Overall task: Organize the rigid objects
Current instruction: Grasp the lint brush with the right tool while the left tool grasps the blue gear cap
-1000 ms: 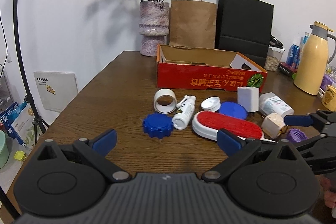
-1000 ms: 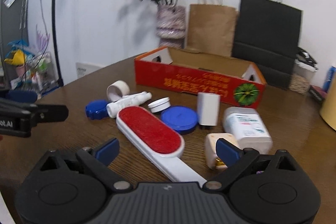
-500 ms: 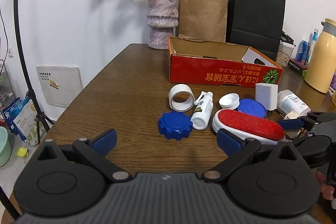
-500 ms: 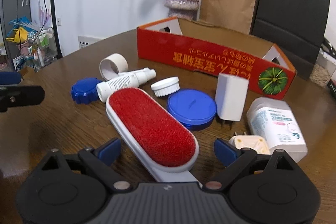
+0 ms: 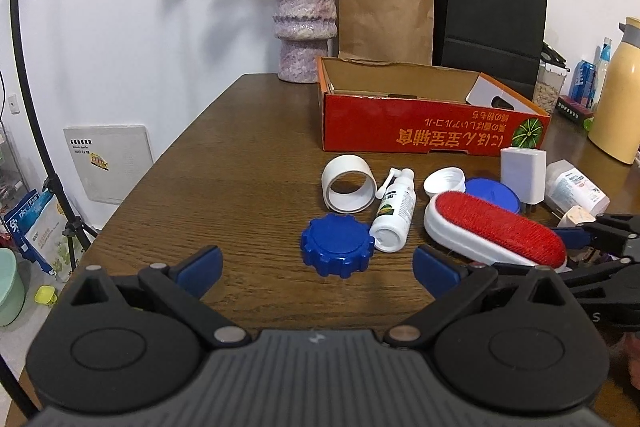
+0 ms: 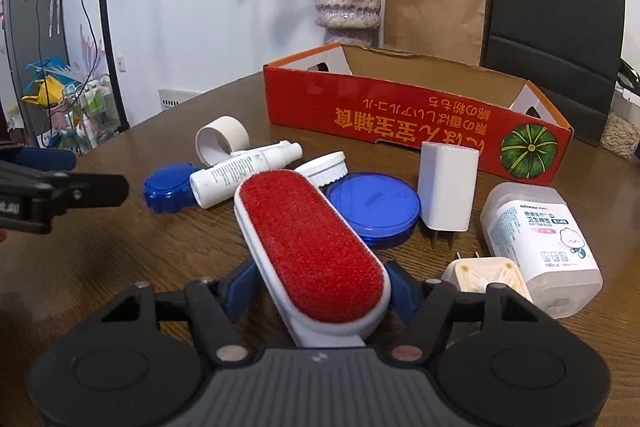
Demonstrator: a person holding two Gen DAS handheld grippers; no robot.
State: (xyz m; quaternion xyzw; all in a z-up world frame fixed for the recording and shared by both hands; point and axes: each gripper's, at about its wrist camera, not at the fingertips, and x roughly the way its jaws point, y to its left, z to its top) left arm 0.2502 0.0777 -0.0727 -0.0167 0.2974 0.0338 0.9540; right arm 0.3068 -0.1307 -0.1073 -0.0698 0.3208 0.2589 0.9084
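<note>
box [image 6: 400,115] at back of surface [image 6: 120,259], charger [image 6: 447,197] and round lid [image 6: 374,205] before it, lint brush [image 6: 308,247] nearest, spray bottle [image 6: 244,173] and tape roll [image 6: 222,143] left

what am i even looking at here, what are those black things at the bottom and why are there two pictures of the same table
The black shapes are two hand-held grippers, each with two blue-tipped fingers. A person holds one in each hand, and each carries a wide-angle camera looking forward along its fingers, so you get two views of one wooden table.

One picture is from the left gripper, which is open and holds nothing. The other is from the right gripper, whose fingers are closed on the sides of a red lint brush.

Also on the table: a blue scalloped lid, a white spray bottle, a tape roll, a round blue lid, a white charger and an open red cardboard box.
</note>
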